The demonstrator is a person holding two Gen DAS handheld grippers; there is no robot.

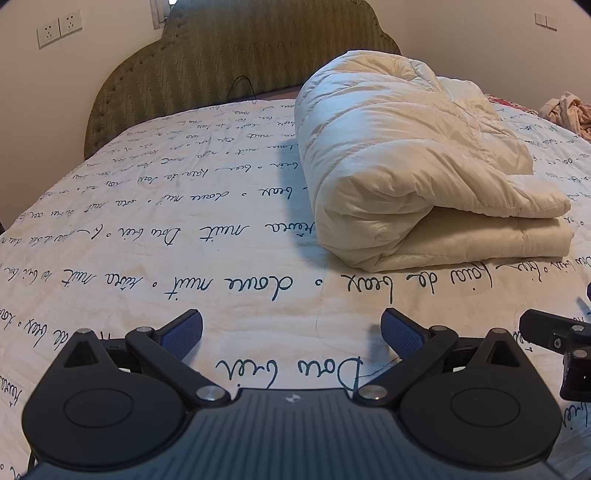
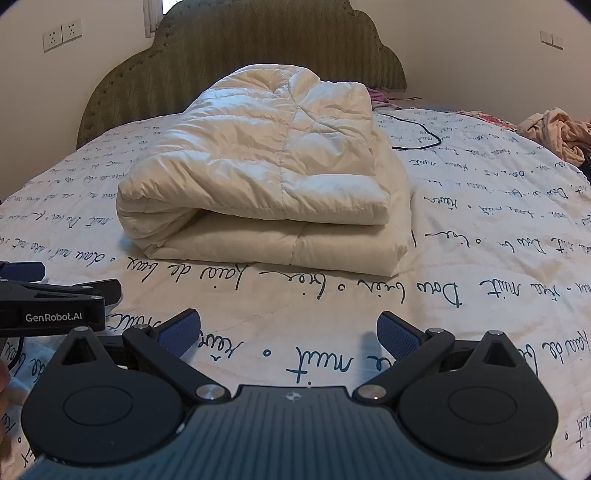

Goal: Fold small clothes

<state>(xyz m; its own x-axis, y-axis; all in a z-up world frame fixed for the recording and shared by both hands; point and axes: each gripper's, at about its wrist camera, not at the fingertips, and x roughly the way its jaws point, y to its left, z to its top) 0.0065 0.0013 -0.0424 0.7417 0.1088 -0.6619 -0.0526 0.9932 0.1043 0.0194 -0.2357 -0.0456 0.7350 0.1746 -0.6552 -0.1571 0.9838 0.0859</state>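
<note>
A heap of pinkish small clothes [image 1: 565,110] [image 2: 554,131] lies crumpled at the far right edge of the bed, well away from both grippers. My left gripper [image 1: 291,332] hovers open over the script-printed bedsheet [image 1: 184,236] with nothing between its blue pads. My right gripper [image 2: 288,332] is open too, empty, low over the same sheet [image 2: 480,236]. The two grippers sit side by side: the right one shows at the right edge of the left wrist view, and the left one at the left edge of the right wrist view.
A folded cream duvet [image 1: 406,166] [image 2: 266,177] lies on the bed ahead of both grippers. A green padded headboard [image 1: 221,62] stands behind it. A black cable [image 2: 417,136] loops on the sheet right of the duvet. Wall sockets [image 1: 59,29] are at upper left.
</note>
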